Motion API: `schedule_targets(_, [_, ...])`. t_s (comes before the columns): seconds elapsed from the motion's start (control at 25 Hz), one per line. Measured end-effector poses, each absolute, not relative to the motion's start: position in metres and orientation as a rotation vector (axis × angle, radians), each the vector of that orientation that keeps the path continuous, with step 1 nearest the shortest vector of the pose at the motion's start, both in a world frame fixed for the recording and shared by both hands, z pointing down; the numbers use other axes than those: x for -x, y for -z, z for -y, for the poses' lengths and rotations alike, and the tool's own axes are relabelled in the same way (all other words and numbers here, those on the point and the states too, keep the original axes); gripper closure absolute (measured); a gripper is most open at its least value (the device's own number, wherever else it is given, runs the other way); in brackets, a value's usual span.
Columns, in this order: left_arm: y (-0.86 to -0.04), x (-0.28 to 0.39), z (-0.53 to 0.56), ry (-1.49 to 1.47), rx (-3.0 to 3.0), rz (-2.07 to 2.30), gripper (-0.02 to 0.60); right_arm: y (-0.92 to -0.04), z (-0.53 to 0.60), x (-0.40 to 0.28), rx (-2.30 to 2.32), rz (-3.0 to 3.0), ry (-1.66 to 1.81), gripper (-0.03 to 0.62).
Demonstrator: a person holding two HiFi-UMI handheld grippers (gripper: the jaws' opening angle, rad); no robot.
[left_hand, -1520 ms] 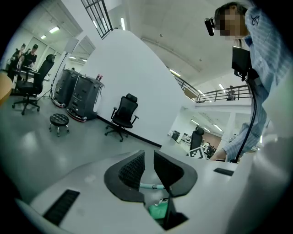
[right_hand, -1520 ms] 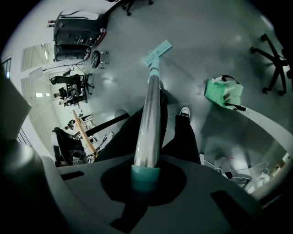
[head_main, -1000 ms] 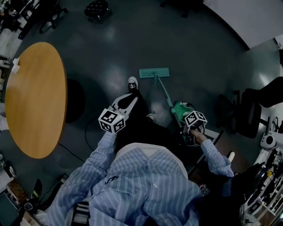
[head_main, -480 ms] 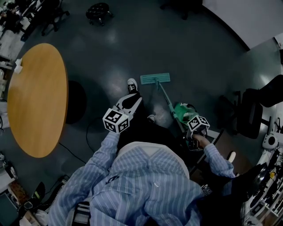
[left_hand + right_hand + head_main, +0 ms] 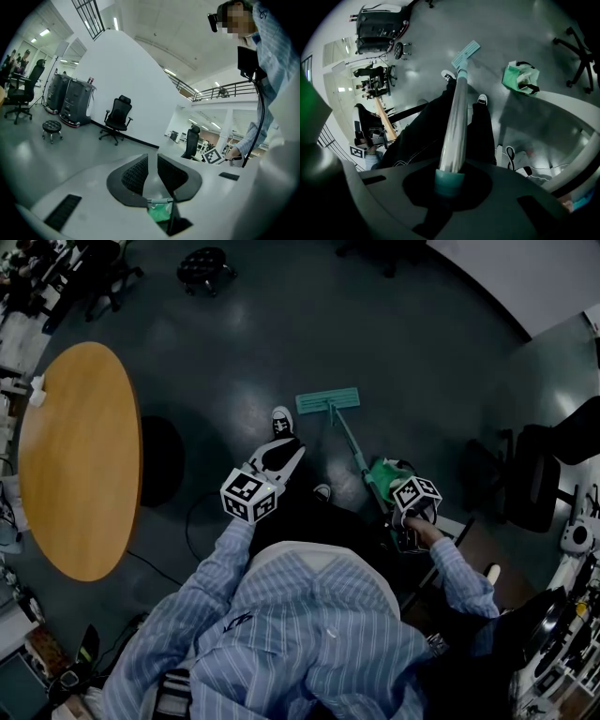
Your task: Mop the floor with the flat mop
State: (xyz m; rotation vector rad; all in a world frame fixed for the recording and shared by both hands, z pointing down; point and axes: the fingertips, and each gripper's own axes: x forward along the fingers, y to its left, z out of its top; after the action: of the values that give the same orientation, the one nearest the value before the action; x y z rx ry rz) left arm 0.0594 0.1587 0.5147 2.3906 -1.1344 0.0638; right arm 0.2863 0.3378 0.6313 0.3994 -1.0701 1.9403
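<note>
Shoe point(image 5: 281, 418) and bag point(image 5: 385, 472) flank mop point(image 5: 328, 400), apparently in right claw point(image 5: 450, 183).

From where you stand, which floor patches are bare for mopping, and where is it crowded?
Bare floor lies beyond the mop head, up to the stool and the white wall; another strip runs between the round table and the shoe. Crowded: the green bag and office chair at right.
</note>
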Motion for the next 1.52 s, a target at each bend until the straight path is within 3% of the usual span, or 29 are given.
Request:
schedule_targets(1.12, [-0.532,0.006,0.045,-0.106,-2.292,1.187,0.517,-0.663,-0.059,-0.191,-0.429,1.119,-1.953,0.583])
schedule_targets(1.52, [-0.542,0.068,0.148,-0.127,-2.268,1.150,0.517,-0.679,0.110,-0.101,-0.471,1.137,-1.946,0.583])
